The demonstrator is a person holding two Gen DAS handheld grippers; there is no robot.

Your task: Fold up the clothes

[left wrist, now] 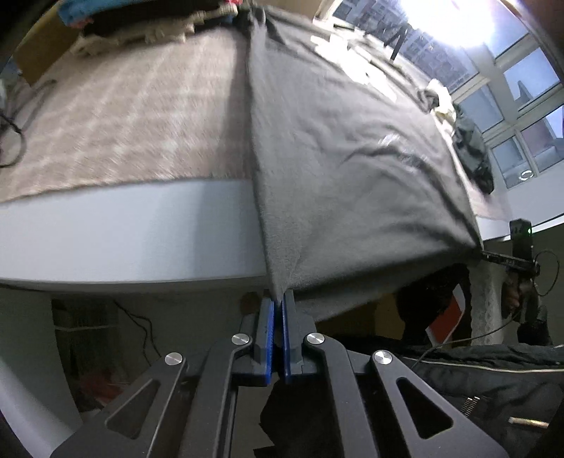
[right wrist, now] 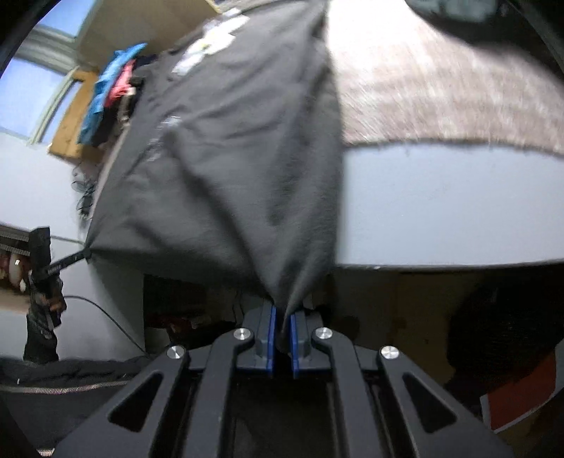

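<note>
Left tongs (left wrist: 279,306): blue pads clamped on one lower corner of dark grey garment (left wrist: 345,158), angled steeply down. Right tongs (right wrist: 282,313): clamped likewise on the other corner. Garment: soft knit, spread over brown fuzzy cloth (left wrist: 134,123) on pale worktop (left wrist: 141,225), hem overhanging near edge. Clothes pile (left wrist: 148,21) at far edge.
</note>
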